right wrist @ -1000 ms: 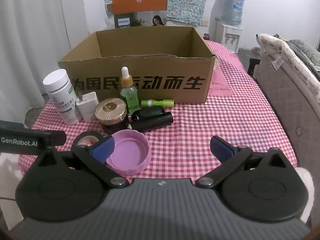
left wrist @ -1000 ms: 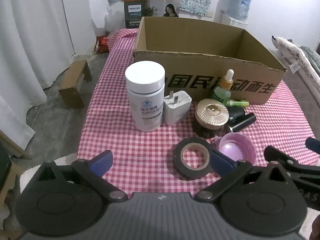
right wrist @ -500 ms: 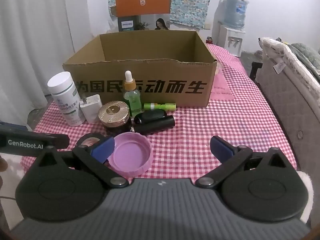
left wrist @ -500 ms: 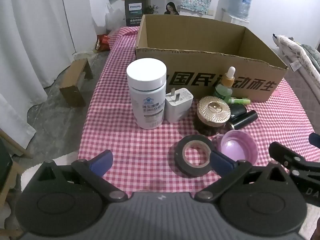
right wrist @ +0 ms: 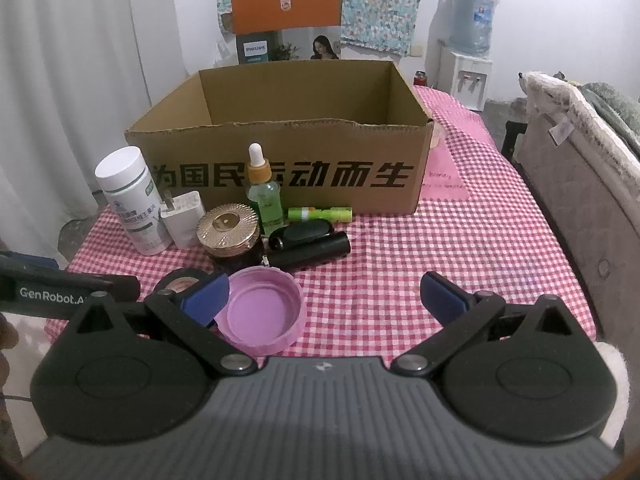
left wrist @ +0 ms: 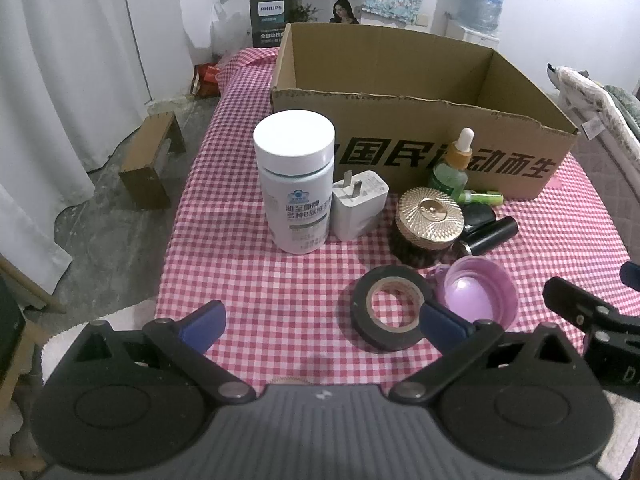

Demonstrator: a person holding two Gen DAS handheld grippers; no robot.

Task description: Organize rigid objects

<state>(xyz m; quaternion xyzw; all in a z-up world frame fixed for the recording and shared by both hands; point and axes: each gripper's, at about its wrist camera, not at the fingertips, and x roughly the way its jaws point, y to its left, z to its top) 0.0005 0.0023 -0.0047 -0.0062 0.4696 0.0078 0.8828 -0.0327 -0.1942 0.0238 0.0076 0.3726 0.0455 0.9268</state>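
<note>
the left gripper (left wrist: 322, 326) hung over the near edge of the table with its jaws spread wide and nothing between them, one blue pad (left wrist: 202, 325) low on the left and the other in front of the black tape roll (left wrist: 390, 312). the right gripper (right wrist: 326, 300) was likewise parted and empty, its left blue pad (right wrist: 206, 298) just beside the rim of the purple lid (right wrist: 262, 312), which lay open side up on the red checked tablecloth (right wrist: 440, 256).

the tape roll lay flat and touched, or nearly touched, the purple lid to its right. behind them stood the gold-lidded jar (left wrist: 430, 220), with a black oval case (right wrist: 302, 234) and a black cylinder (right wrist: 308, 254) lying on their sides just beside it. a green dropper bottle (right wrist: 262, 192) stood upright behind the jar (right against the box front, as far as could be told), and a green tube (right wrist: 320, 214) lay along the foot of the box. further left, the white charger plug (left wrist: 358, 204) stood touching the white supplement bottle (left wrist: 296, 184).

the cardboard box (right wrist: 280, 172) sat open at the back of the table, and no object showed inside it from either view. a water dispenser (right wrist: 468, 44) stood against the far wall.
</note>
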